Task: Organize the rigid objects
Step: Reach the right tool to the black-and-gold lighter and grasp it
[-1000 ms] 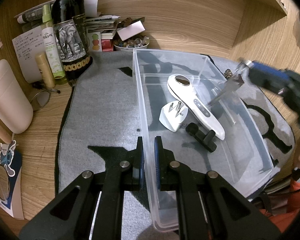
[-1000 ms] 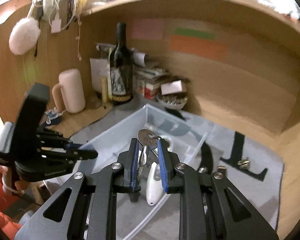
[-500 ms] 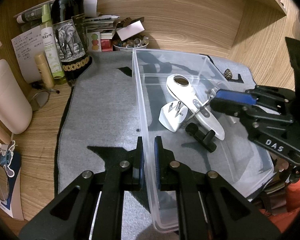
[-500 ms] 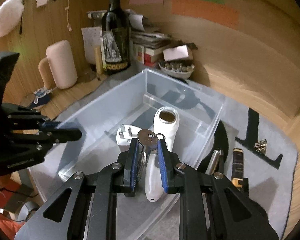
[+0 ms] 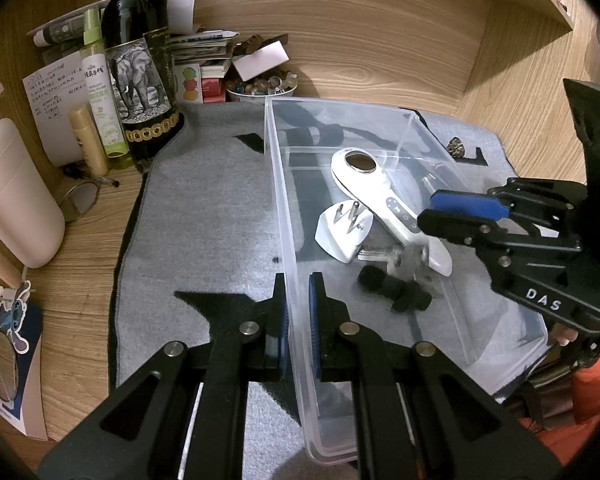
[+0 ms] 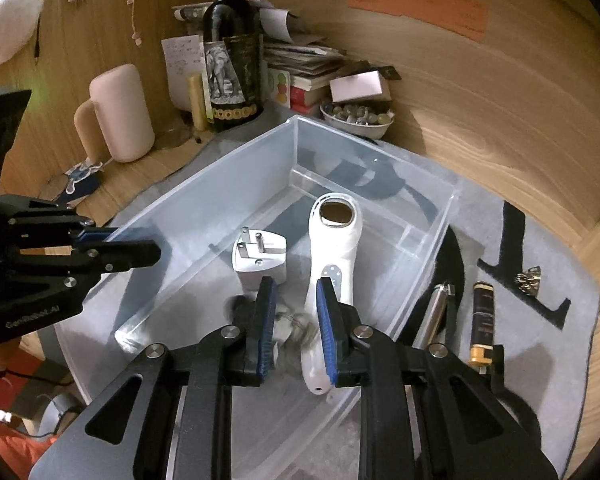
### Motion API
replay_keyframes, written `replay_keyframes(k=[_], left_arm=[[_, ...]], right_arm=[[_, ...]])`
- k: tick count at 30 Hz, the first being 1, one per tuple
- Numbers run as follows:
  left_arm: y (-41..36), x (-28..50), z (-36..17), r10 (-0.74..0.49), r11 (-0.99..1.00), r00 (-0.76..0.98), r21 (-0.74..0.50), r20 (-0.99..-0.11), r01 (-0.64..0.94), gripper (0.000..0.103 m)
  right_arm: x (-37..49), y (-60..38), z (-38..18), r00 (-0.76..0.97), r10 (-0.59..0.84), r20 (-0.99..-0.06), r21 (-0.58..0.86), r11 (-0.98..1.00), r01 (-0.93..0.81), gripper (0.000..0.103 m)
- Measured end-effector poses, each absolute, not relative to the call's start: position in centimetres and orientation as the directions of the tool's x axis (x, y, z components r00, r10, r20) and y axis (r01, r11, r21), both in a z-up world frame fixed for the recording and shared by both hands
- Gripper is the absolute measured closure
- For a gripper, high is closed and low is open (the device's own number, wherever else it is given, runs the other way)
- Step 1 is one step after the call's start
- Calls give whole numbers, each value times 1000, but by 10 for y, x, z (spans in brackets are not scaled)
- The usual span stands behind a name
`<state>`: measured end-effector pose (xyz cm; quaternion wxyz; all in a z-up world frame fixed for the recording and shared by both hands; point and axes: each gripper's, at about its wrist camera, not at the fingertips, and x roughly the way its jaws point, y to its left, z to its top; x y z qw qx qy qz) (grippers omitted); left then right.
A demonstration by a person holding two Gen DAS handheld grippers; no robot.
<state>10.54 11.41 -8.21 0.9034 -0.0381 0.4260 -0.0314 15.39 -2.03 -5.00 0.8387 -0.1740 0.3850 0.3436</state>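
A clear plastic bin point(image 5: 284, 208) point(image 6: 228, 168) sits on a grey mat. Inside lie a white handheld device point(image 5: 380, 196) point(image 6: 332, 248), a white plug adapter point(image 5: 340, 232) point(image 6: 260, 260), a black part point(image 5: 392, 288) and a key bunch point(image 5: 396, 258) point(image 6: 296, 328), blurred in motion. My left gripper point(image 5: 296, 320) is shut on the bin's left wall. My right gripper point(image 6: 296, 316) point(image 5: 452, 216) is open over the bin, with the keys below it.
On the mat right of the bin lie a silver tube point(image 6: 436, 312), a dark lipstick-like tube point(image 6: 482, 316) and a small metal clip point(image 6: 528, 276). A wine bottle point(image 5: 140, 64), spray bottle point(image 5: 100, 92), bowl of beads point(image 5: 260, 88) and pink mug point(image 5: 12, 192) stand behind.
My right gripper came down over the bin and opened; the key bunch it held has dropped into the bin. My left gripper stayed clamped on the bin wall.
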Motion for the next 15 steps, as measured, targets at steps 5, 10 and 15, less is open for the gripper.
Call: replay_keyframes(k=[5, 10, 15], left_arm=[[115, 105, -82, -90, 995, 635, -96, -767, 24, 94], [115, 105, -82, -90, 995, 635, -97, -767, 24, 94], [114, 105, -82, -89, 995, 635, -95, -767, 25, 94]], right_arm=[[151, -26, -42, 488, 450, -748, -33, 709, -704, 83], [149, -33, -29, 524, 458, -718, -44, 722, -691, 71], [149, -44, -10, 582, 455, -674, -72, 743, -666, 66]])
